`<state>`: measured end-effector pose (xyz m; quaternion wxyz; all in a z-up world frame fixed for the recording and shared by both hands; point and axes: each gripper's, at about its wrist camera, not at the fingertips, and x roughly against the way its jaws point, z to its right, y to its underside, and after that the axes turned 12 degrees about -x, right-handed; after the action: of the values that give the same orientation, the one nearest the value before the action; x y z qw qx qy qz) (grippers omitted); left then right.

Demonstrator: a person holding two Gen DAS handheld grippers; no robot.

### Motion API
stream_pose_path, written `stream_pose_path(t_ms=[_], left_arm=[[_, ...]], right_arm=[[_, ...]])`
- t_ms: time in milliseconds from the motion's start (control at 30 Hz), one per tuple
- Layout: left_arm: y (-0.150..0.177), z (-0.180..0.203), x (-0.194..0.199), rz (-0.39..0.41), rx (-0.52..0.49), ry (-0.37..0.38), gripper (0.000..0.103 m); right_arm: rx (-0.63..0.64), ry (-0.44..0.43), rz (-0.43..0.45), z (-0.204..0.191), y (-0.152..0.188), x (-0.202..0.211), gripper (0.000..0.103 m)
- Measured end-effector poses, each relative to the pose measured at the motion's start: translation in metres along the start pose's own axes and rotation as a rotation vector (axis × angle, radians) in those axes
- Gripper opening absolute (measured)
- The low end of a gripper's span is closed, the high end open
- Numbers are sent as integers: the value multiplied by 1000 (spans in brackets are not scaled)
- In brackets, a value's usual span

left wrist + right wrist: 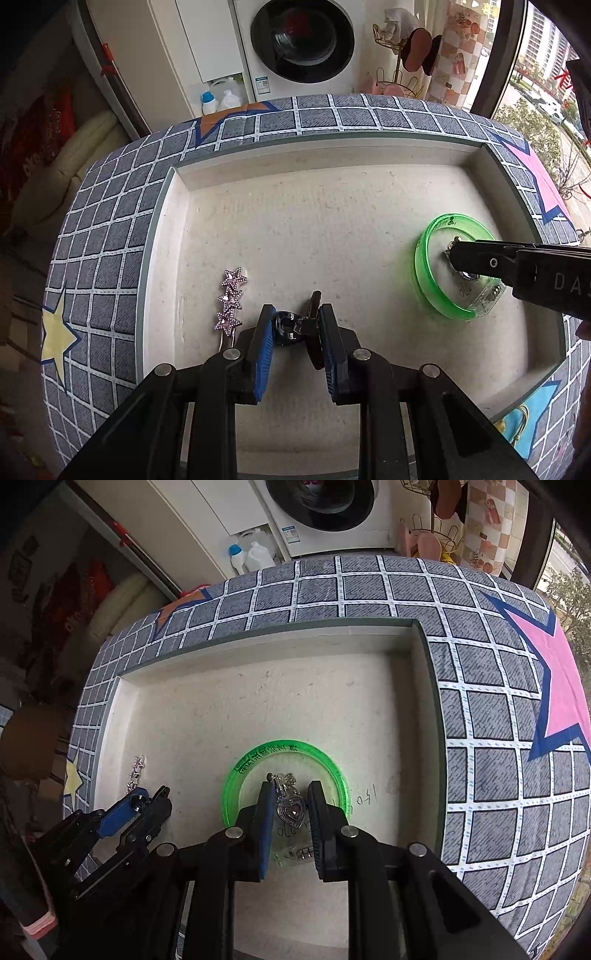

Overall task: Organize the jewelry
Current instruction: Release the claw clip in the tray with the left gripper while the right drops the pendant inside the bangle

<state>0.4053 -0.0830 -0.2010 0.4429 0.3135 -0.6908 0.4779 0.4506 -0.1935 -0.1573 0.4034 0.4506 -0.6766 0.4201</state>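
A green-rimmed clear round dish (424, 254) (236, 775) sits in a cream recessed tray (295, 221) (258, 701). My right gripper (291, 794) hovers over the dish, jaws apart around a silver heart pendant (293, 809) lying in it; other small silver pieces (288, 778) lie there too. It shows from the side in the left wrist view (458, 258). My left gripper (297, 314) is closed on a dark hair clip (291, 325) at the tray floor. A pink star hairpin (231, 299) (136, 771) lies just left of it.
The tray is sunk into a grey checked cushion surface (110, 240) (498, 738) with star patches. A washing machine (303, 40) and detergent bottles (221, 98) stand behind. A window is at the right.
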Motion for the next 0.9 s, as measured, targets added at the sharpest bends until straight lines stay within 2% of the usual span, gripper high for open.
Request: stream_pose_path(t_ms=[33, 100, 233, 267, 300, 333, 400, 567, 633, 800, 900], left_arm=[[0, 0, 0, -4, 1, 0, 37], [0, -1, 1, -11, 7, 3, 37], [-1, -4, 9, 8, 18, 6, 37], [-2, -5, 11, 15, 22, 4, 55], [-1, -6, 15, 22, 29, -5, 96], [-1, -8, 20, 49, 42, -26, 103], [-2, -8, 31, 92, 43, -43, 103], [-4, -10, 42, 94, 36, -36, 103], [-1, -11, 50, 106, 33, -38, 103], [11, -13, 66, 115, 18, -38, 103], [20, -15, 73, 102, 23, -23, 103]], right_arm=[[-8, -8, -3, 0, -1, 0, 27], [-27, -23, -4, 2, -2, 2, 40], [-83, -90, -1, 9, -3, 12, 40], [-93, -102, 7, 10, -3, 16, 40], [-99, -112, 14, 10, -4, 20, 40], [-103, -119, 21, 10, -3, 23, 40], [-112, -128, 31, 10, -3, 30, 40], [-143, -150, 38, 14, 1, 44, 41], [-153, -158, 44, 14, 5, 50, 44], [-168, -176, 73, 17, 15, 70, 67], [-177, -186, 87, 17, 24, 81, 77]])
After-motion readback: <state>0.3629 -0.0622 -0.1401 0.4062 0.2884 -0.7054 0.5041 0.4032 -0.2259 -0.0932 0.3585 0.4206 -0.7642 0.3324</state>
